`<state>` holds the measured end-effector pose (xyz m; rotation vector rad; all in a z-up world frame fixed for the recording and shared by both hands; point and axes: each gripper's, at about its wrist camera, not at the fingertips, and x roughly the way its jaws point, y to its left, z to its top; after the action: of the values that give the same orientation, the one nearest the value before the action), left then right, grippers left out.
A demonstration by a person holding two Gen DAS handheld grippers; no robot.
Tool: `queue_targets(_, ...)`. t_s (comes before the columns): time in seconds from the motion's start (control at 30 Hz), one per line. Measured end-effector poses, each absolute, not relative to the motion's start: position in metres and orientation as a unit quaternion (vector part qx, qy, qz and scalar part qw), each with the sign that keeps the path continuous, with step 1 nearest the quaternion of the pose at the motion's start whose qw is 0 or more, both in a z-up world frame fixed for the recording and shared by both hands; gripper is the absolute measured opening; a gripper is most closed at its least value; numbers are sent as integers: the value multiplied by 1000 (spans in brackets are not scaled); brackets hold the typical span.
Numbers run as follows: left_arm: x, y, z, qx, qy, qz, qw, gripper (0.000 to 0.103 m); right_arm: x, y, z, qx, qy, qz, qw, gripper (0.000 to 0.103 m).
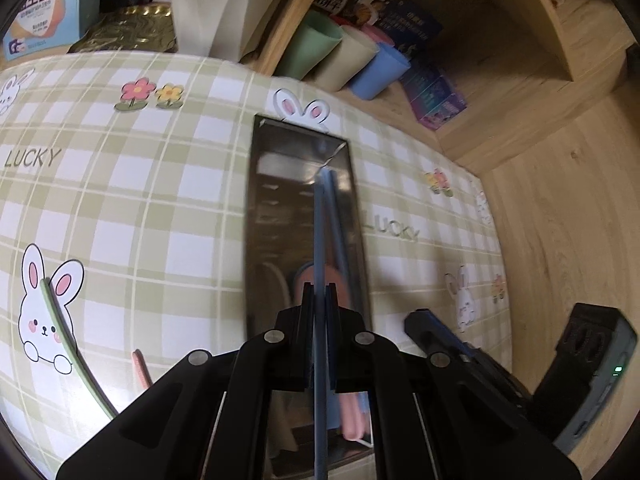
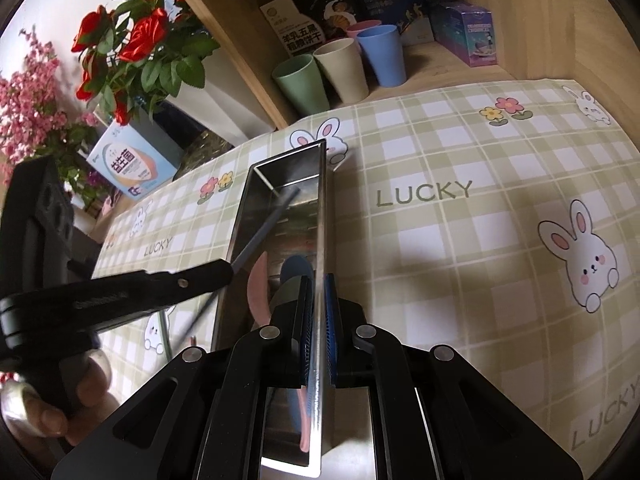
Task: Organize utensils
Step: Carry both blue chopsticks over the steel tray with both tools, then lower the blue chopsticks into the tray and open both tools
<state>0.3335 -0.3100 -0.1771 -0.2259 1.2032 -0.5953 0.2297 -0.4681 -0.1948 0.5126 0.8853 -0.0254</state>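
A long shiny steel utensil box [image 1: 260,216] [image 2: 280,176] lies on the checked bunny tablecloth. My left gripper [image 1: 319,292] is shut on a blue chopstick [image 1: 319,232] that points down into the box; from the right wrist view the chopstick [image 2: 264,232] slants into the box from the left gripper [image 2: 224,272]. My right gripper [image 2: 318,292] is shut on the box's right wall. Pink and blue utensils [image 1: 344,288] lie inside the box. A green chopstick [image 1: 68,344] and a pink one [image 1: 142,368] lie on the cloth at the left.
Green, beige, pink and blue cups [image 2: 340,68] stand on a wooden shelf behind the cloth, with boxes [image 2: 466,32] beside them. Red and pink flowers [image 2: 136,40] and a blue carton [image 2: 132,164] stand at the far left. The right gripper's body [image 1: 460,344] sits by the box.
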Motion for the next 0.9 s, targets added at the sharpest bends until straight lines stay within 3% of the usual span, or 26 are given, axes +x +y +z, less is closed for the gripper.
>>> queue_targets(0.9, 357, -349, -201, -102, 591, -289, 746, 7, 217, -479, -195, 250, 428, -27, 868, 7)
